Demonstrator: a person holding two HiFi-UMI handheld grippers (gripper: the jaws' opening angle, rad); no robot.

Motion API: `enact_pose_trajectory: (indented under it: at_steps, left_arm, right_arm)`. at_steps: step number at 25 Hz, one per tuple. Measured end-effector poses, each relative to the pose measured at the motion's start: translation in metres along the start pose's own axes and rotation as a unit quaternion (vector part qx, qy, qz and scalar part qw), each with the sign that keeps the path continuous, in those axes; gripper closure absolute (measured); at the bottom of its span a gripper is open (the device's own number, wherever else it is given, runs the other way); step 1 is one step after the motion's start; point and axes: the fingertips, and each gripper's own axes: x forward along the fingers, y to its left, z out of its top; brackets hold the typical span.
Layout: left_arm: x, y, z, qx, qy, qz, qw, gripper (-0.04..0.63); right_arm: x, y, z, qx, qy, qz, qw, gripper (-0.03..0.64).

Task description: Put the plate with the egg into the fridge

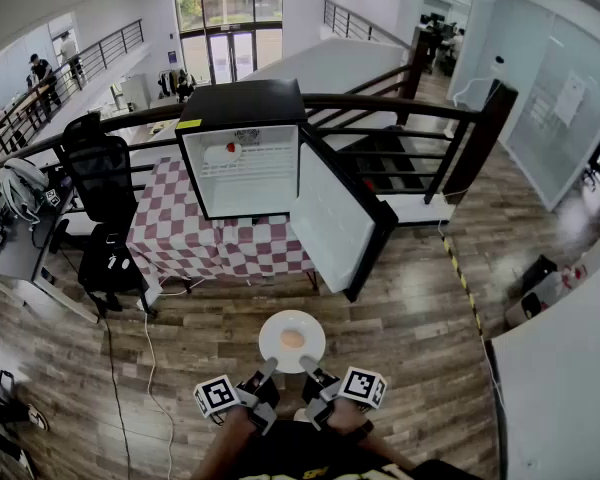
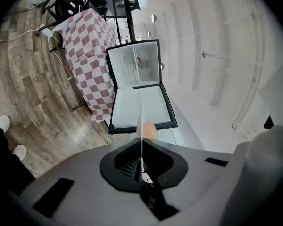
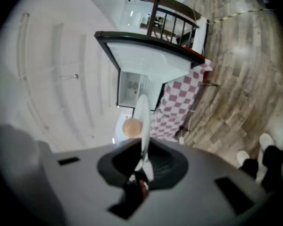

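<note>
A white plate [image 1: 292, 341] carrying a tan egg [image 1: 292, 338] hangs level above the wood floor, well short of the fridge. My left gripper [image 1: 268, 369] is shut on its near-left rim and my right gripper [image 1: 309, 365] is shut on its near-right rim. In the left gripper view the plate [image 2: 141, 135] shows edge-on between the jaws, with the egg [image 2: 150, 130] just beyond. The right gripper view shows the plate [image 3: 142, 119] edge-on too, with the egg [image 3: 131, 127] at its left. The small black fridge [image 1: 242, 146] stands on a checkered table, its door [image 1: 340, 213] swung open to the right.
The table's red-and-white checkered cloth [image 1: 215, 238] hangs below the fridge. A black office chair [image 1: 102, 203] and a desk with a helmet [image 1: 20, 188] stand at the left. A dark stair railing [image 1: 420, 128] runs behind at the right. Cables [image 1: 150, 358] trail over the floor.
</note>
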Motion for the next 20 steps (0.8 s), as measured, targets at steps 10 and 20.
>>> enact_pose_trajectory:
  at_steps: [10, 20]
  left_arm:
    - [-0.020, 0.020, -0.008, 0.005, -0.026, 0.029, 0.9992, 0.563]
    - [0.002, 0.022, 0.041, 0.003, -0.005, 0.016, 0.9999, 0.563]
  right_arm:
    - [0.003, -0.018, -0.021, 0.027, 0.034, 0.008, 0.999, 0.581]
    - [0.049, -0.008, 0.000, -0.007, 0.022, -0.008, 1.000, 0.581]
